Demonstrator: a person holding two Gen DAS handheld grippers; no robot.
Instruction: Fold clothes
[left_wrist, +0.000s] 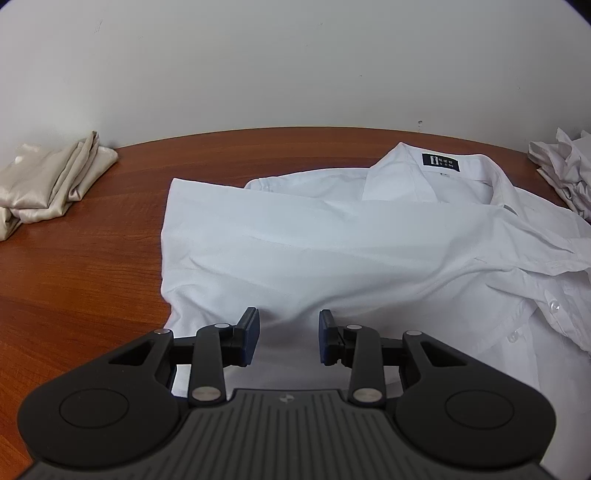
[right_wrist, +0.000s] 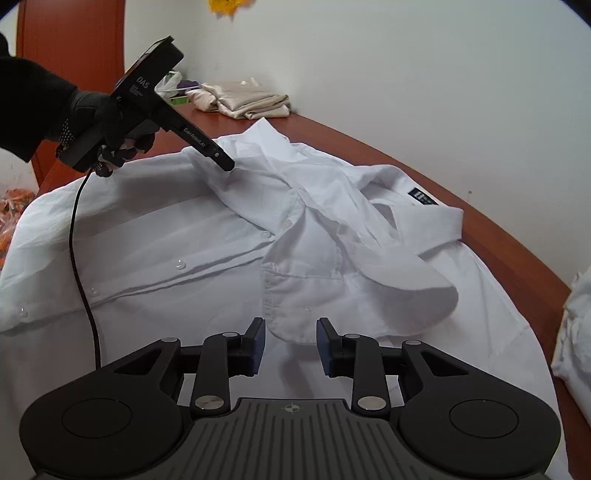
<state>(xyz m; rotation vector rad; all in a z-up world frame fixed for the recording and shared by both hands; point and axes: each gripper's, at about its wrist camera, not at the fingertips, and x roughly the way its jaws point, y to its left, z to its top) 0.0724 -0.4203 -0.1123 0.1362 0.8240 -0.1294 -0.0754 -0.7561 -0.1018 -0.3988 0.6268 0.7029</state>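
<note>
White shirt (left_wrist: 332, 243) directly under both spread hand-held grippers: left (left_wrist: 289, 338), right (right_wrist: 290, 345).

I seem to be working in a plain room of a home or office: a reddish wooden table (left_wrist: 92, 258) stands against a bare white wall (left_wrist: 295, 66). Folded beige cloth (left_wrist: 48, 181) and crumpled white laundry (left_wrist: 565, 166) sit at its far edge.

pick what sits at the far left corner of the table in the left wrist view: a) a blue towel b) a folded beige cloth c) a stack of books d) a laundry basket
b: a folded beige cloth lies on the wooden table by the wall, left of the white shirt.
</note>
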